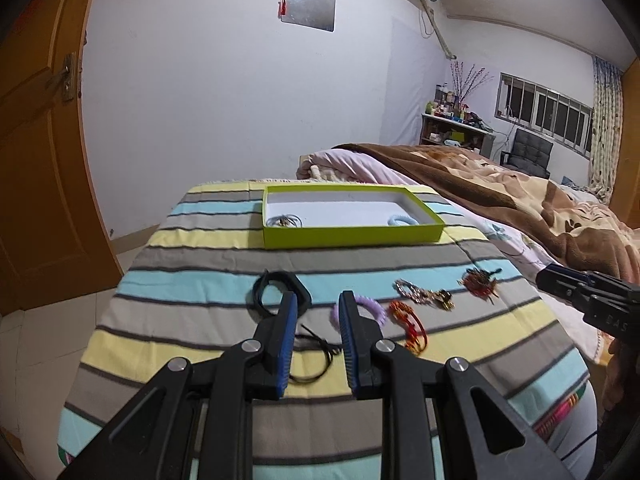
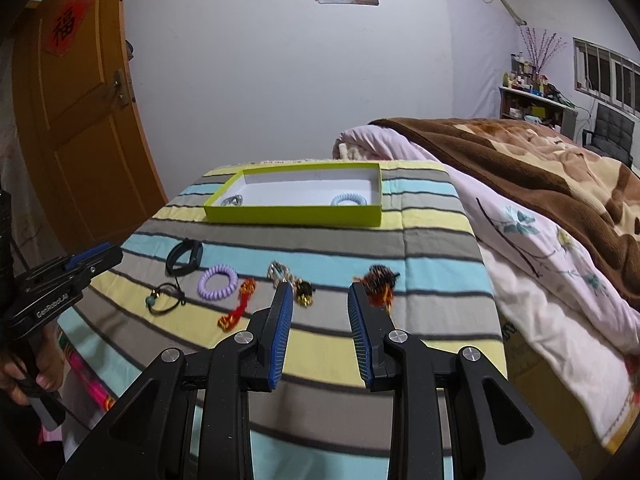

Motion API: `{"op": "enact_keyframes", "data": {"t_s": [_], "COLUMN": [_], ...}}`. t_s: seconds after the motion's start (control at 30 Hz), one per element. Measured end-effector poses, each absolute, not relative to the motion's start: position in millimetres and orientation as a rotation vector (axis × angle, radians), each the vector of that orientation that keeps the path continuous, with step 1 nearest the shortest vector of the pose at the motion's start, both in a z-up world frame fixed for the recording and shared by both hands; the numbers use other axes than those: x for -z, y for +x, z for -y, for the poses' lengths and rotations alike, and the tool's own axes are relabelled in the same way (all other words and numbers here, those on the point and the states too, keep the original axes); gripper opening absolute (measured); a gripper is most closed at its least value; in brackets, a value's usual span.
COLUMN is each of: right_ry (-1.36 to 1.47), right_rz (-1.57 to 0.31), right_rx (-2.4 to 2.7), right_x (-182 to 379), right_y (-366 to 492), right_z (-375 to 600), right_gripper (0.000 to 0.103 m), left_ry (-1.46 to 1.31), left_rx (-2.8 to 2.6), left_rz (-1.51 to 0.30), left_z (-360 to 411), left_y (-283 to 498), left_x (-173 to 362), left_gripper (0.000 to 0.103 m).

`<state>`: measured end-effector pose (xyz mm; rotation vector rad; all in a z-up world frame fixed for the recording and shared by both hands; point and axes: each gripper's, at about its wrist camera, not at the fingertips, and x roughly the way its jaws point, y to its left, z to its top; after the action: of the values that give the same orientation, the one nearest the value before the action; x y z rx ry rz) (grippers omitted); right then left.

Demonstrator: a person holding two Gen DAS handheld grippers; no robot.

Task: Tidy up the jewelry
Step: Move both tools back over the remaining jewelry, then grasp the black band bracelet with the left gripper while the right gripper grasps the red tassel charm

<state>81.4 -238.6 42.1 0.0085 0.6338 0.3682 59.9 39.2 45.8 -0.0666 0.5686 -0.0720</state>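
A green box (image 1: 352,236) (image 2: 292,215) with a white inside stands at the far side of the striped cloth. It holds a silver bangle (image 1: 285,221) (image 2: 233,201) and a light blue coil band (image 1: 403,221) (image 2: 349,199). On the cloth lie a black band (image 1: 266,286) (image 2: 184,258), a purple coil band (image 1: 372,305) (image 2: 218,282), a black cord with a teal bead (image 1: 320,354) (image 2: 166,300), a red knot cord (image 1: 410,320) (image 2: 240,305), a silver-gold chain (image 1: 424,294) (image 2: 294,286) and an orange-black piece (image 1: 480,282) (image 2: 380,284). My left gripper (image 1: 318,300) is open above the cloth. My right gripper (image 2: 318,290) is open between chain and orange piece.
The striped cloth (image 1: 200,276) (image 2: 420,248) covers a small table with drop-off edges left and front. A bed with a brown blanket (image 1: 500,184) (image 2: 520,152) adjoins on the right. An orange door (image 1: 36,160) (image 2: 80,120) is at the left.
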Motion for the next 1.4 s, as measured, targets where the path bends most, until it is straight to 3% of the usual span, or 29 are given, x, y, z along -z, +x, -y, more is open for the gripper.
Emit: {"op": "enact_keyframes", "data": {"t_s": [0.77, 1.4], "right_ry": [0.017, 0.021], "right_rz": [-0.677, -0.752], "right_rx": [-0.343, -0.302], "right_x": [-24.3, 0.9], "right_y": [82.1, 141.9], "right_z": [246.0, 249.0], "right_gripper": [0.029, 0.029], "left_ry": [-0.09, -0.096], "left_rx": [0.071, 0.066], "left_rz": [-0.613, -0.683], "left_z": [-37.4, -40.9], "left_y": [47.2, 113.1], "left_x": [-25.3, -10.9], "left_gripper": [0.023, 0.027]}}
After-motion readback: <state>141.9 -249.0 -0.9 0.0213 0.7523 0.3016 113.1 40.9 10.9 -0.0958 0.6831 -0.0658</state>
